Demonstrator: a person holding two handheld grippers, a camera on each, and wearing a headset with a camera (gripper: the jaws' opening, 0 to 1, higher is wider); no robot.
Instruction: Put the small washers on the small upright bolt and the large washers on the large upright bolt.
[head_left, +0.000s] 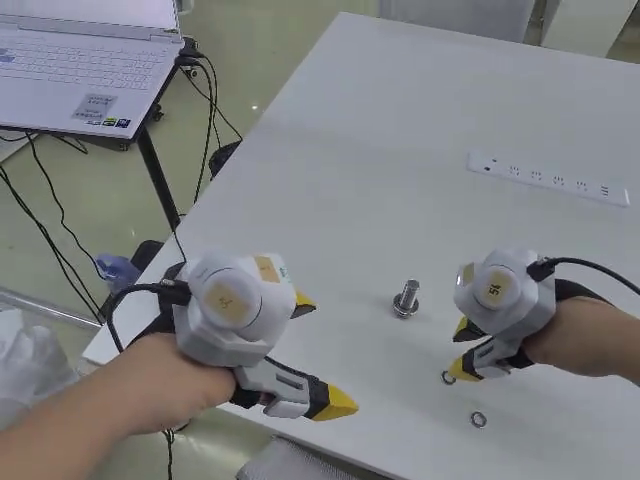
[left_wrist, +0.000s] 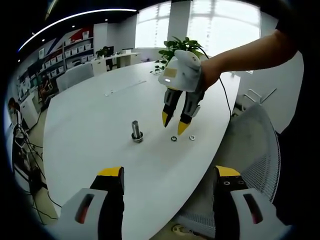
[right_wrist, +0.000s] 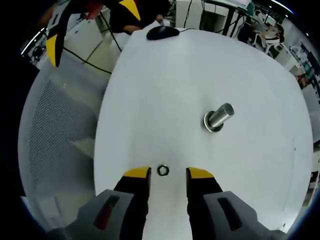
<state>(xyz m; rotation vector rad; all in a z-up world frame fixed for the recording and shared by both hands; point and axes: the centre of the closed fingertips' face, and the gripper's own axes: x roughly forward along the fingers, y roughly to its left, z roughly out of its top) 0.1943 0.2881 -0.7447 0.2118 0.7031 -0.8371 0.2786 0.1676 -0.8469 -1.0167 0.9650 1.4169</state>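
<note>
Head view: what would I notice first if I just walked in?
A shiny silver bolt stands upright on the white table. To its right, the white, yellow-tipped right gripper points its open jaws down at a small metal ring washer near the table's front edge. A second washer lies close by.

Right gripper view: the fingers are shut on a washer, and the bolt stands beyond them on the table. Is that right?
Not quite. The right gripper is open, not shut: the washer lies loose on the table between its fingers, as the right gripper view shows. The bolt does stand beyond them on the table.
</note>
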